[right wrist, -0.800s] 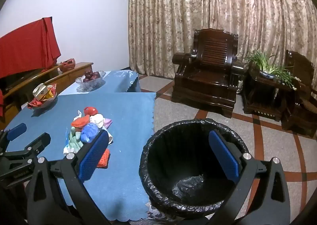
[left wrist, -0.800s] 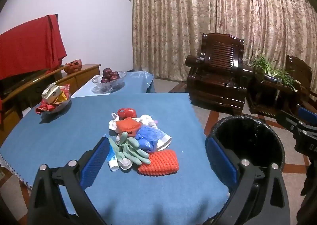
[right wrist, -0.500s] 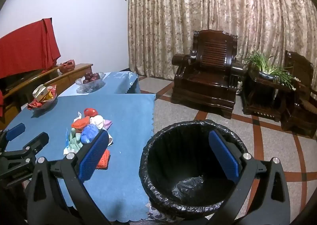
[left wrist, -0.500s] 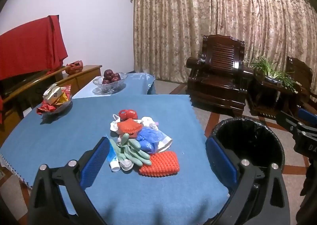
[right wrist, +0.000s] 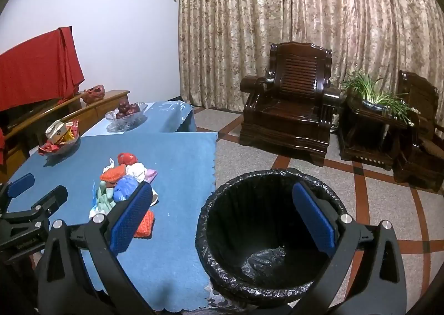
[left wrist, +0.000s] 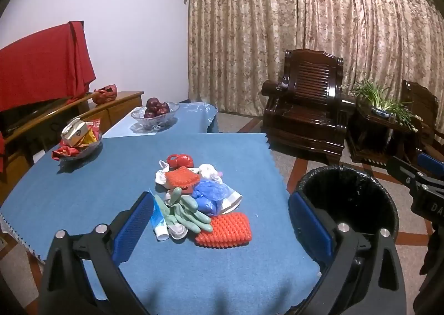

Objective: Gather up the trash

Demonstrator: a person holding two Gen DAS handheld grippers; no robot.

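Step in hand: approach — nothing is lifted yet, and by my reading the first pick is not begun.
Left gripper: jaws wide apart, nothing between the pads; aimed downward at the table, above its near edge.
Right gripper: jaws wide apart and empty; it hangs over the mouth of the bin.
Trash pile: heaped in the middle of the blue tablecloth, all pieces touching or overlapping.
Pile contents: green glove at the near left, white tube just beside it, orange knobbly pad nearest the camera, blue crumpled bag behind, a second orange pad and white scraps further back.
Bin: black-lined, standing on the floor just off the table's right edge; liner open, almost empty.
Not trash, in my judgement: fruit bowl and snack dish, well apart from the pile.
Next move calls for: left gripper to descend onto one near item — the glove or near pad — and close, without dragging its neighbours.
Risk: soft, tangled pieces may lift together or slip.
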